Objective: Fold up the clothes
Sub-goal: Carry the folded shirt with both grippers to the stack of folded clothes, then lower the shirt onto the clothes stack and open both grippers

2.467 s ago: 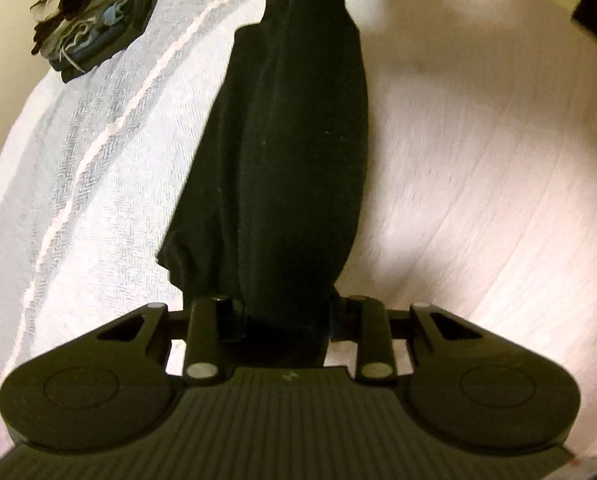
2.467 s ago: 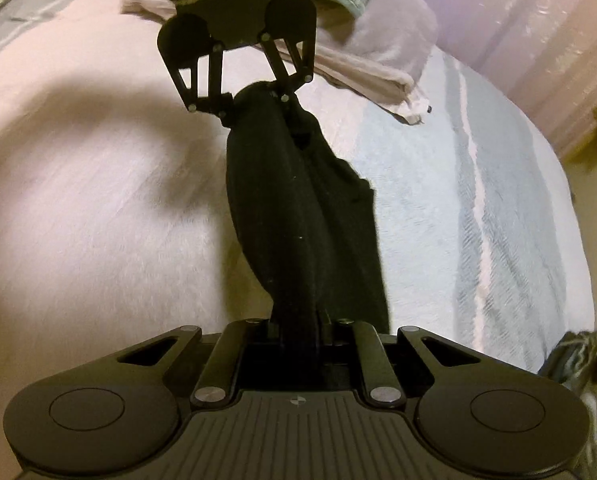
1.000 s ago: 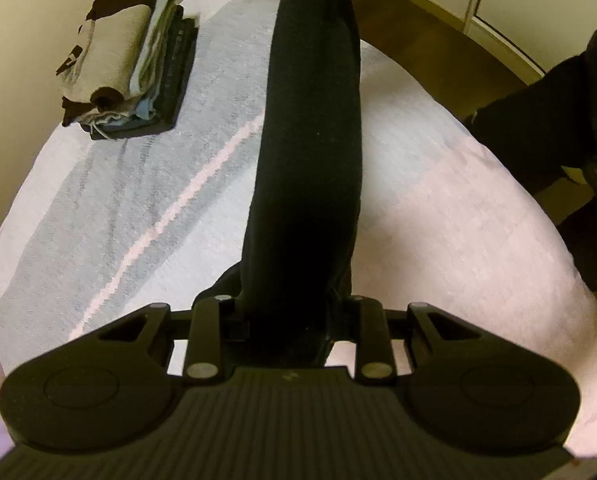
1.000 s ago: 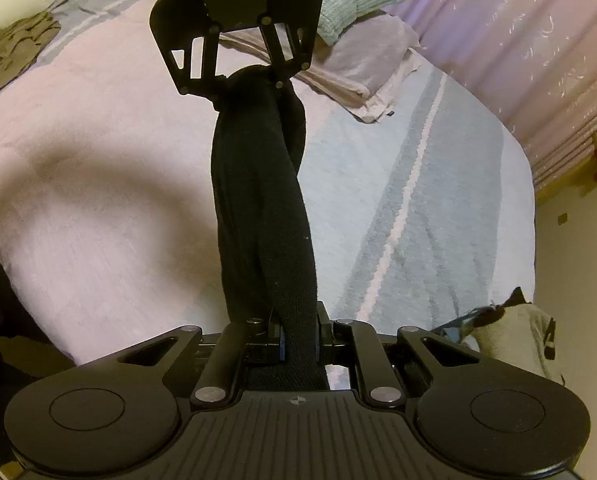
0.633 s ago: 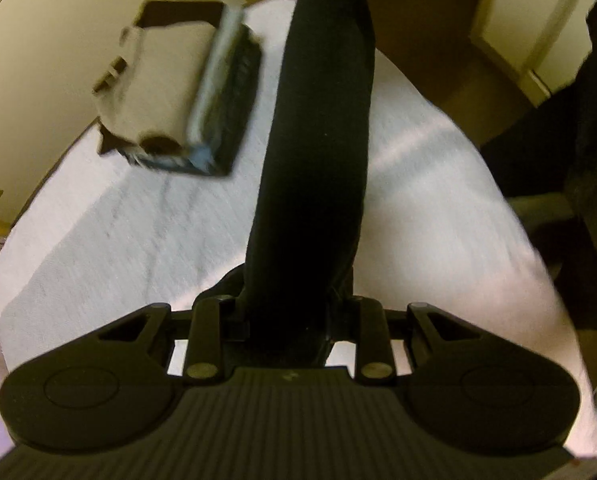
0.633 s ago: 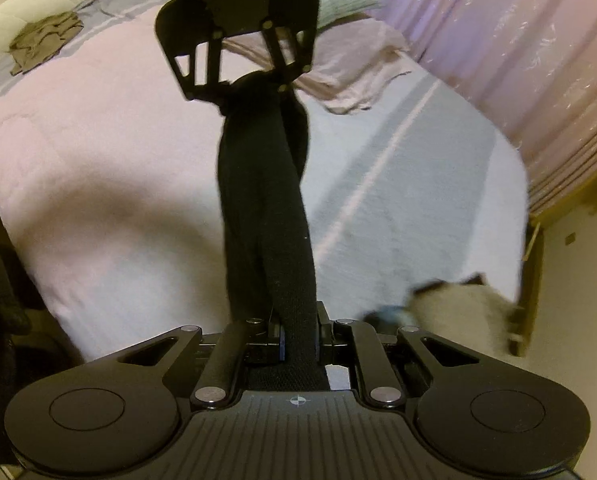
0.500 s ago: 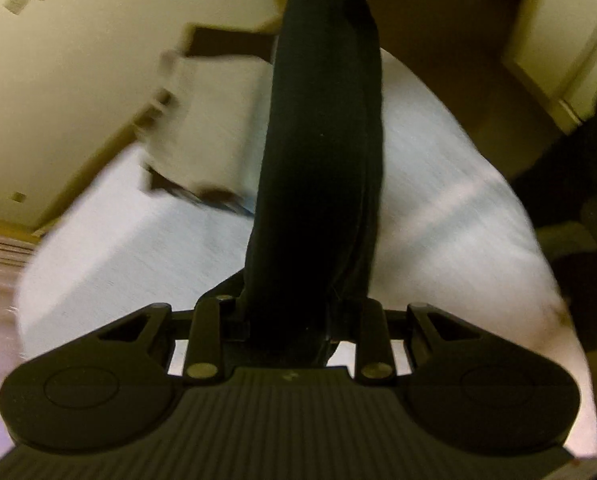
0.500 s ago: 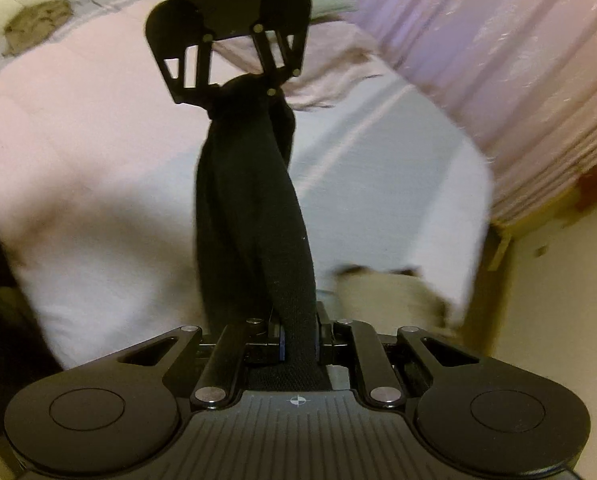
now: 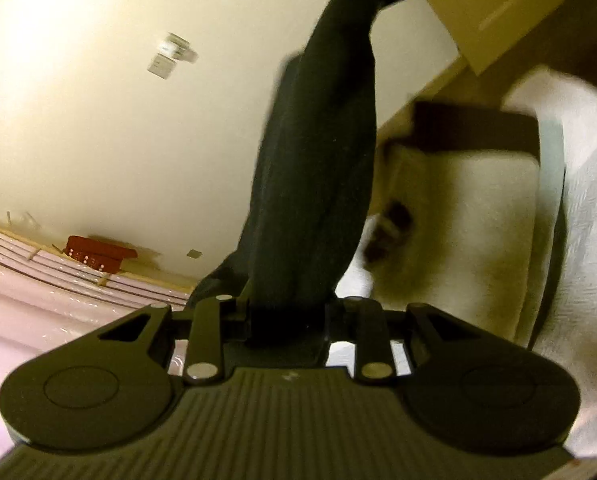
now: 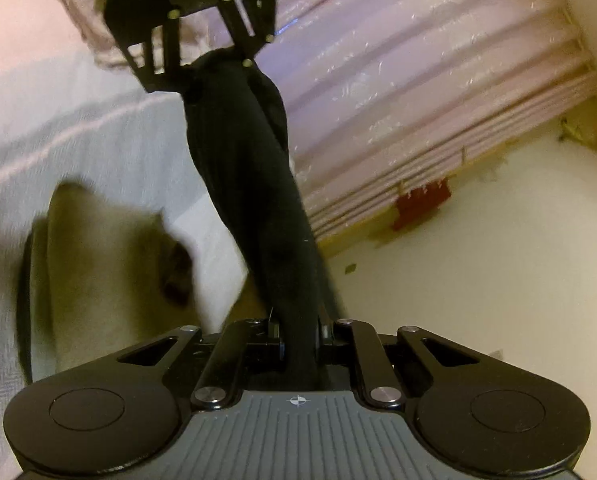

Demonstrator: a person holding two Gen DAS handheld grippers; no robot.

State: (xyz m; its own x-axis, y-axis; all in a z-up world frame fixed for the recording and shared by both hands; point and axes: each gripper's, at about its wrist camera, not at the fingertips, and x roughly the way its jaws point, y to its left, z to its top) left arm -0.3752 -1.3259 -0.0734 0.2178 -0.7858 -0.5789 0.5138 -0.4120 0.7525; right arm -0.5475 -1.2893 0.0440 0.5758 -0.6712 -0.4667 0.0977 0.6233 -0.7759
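Black garment [image 9: 318, 168] stretched lengthwise from bottom centre to top, both ends pinched by left gripper [image 9: 286, 320] and right gripper [image 10: 298, 340]; folded pile [image 9: 470, 232], upper left earlier, now at right.

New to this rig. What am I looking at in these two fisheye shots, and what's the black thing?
No robot arm here: a person holds a two-finger gripper in each hand, and each picture comes from a camera looking forward along one gripper's fingers. The left gripper and the right gripper each clamp one end of the same folded black garment, stretched between them in the air. In the right wrist view the left gripper shows at the garment's far end. Below lies a bed with a blurred stack of folded clothes; pink curtains hang behind.
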